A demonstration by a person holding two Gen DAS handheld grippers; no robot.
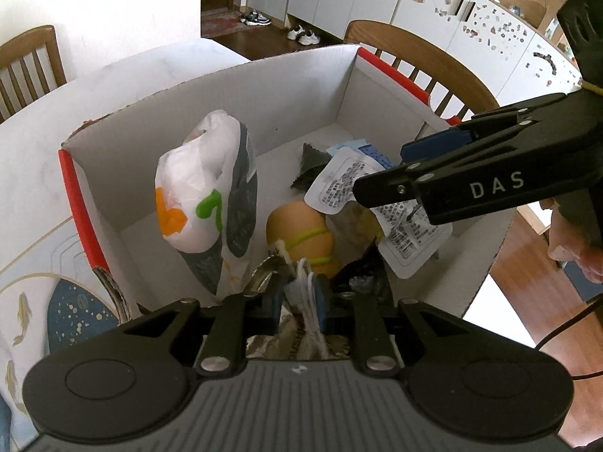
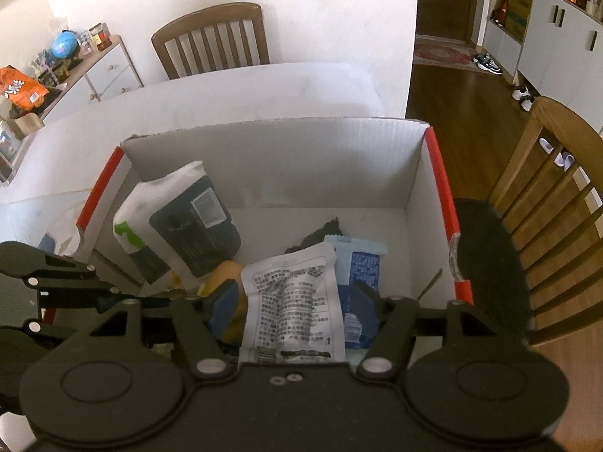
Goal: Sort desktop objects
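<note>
Left wrist view: dropping-off step of the sorting, judged from both tools hanging over the open cardboard box [image 1: 226,86] that fills the frame's middle. Left gripper [image 1: 299,295] at lower centre, blue pads nearly together, pinched on a bundle of white cord [image 1: 307,293] with a metal clip just left of it; bundle sits right between the fingertips, above the box floor. Beyond the tips, a tan gourd-shaped thing with green bands [image 1: 301,233]; at centre left, a white plastic bag with orange and green print [image 1: 196,196] leaning against the box wall. Right gripper [image 1: 392,184] reaching in from the right edge, with a white printed sachet [image 1: 339,184] under its tips. Right wrist view: right gripper [image 2: 292,299] at lower centre, fingers well apart, the white printed sachet lying between them but not visibly pressed by either pad, resting over a blue packet [image 2: 361,263] inside the box. Next move, as a guess: widening the left fingers to let the cord fall, then lifting both tools clear of the box walls without snagging the cord.
</note>
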